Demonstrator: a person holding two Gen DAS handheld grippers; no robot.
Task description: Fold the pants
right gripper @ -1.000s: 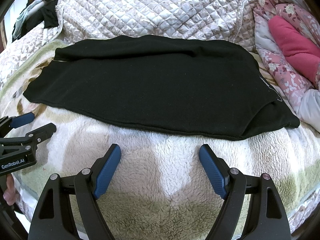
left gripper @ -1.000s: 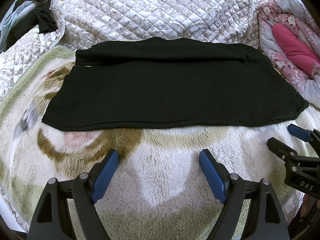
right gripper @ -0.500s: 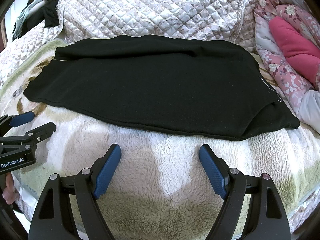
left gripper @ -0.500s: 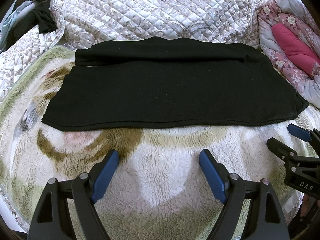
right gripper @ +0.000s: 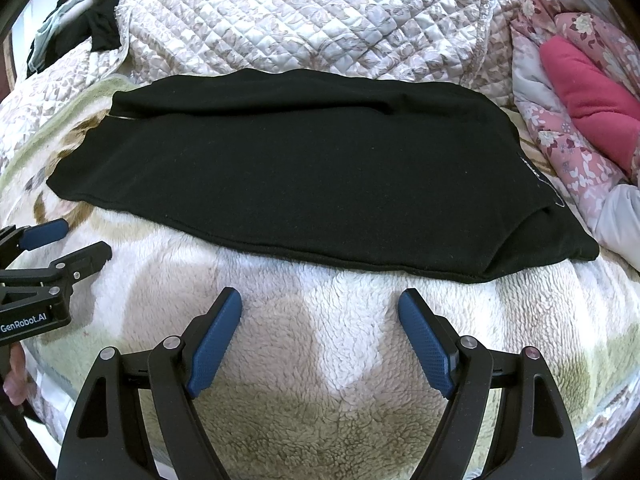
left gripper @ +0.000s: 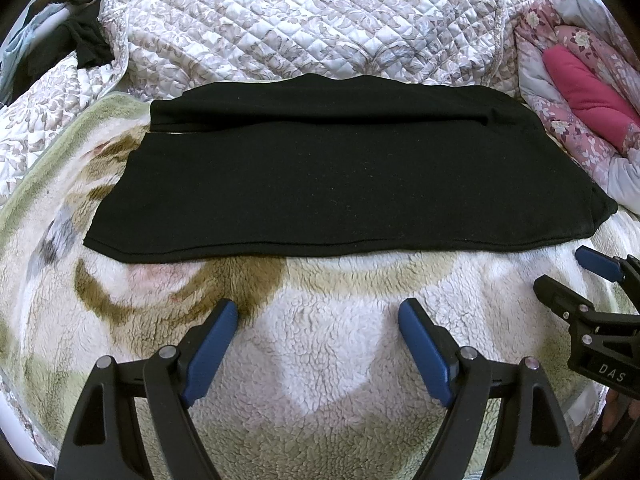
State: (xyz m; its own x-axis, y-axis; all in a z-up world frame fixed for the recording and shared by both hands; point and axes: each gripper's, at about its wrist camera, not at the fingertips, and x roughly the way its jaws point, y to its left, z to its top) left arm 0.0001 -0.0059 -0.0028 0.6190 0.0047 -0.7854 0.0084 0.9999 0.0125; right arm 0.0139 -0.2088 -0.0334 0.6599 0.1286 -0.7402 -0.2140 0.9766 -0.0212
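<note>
Black pants (left gripper: 344, 176) lie flat and folded lengthwise across a fleecy patterned blanket (left gripper: 320, 364) in the left wrist view, their long hem running left to right just ahead of the left gripper (left gripper: 318, 320). Its blue-padded fingers (left gripper: 212, 344) stand wide apart over bare fleece, holding nothing. A quilted bedspread (left gripper: 304, 24) rises behind, and a pink floral quilt (left gripper: 576, 80) sits at the right.

From the right wrist view, the pants (right gripper: 304, 168) stretch diagonally, one corner doubled under at the right. The right gripper (right gripper: 320, 320) hovers over the blanket (right gripper: 328, 400) near the hem, fingers spread and empty. Beside it at the left edge, the left gripper (right gripper: 76, 240) is also spread.
</note>
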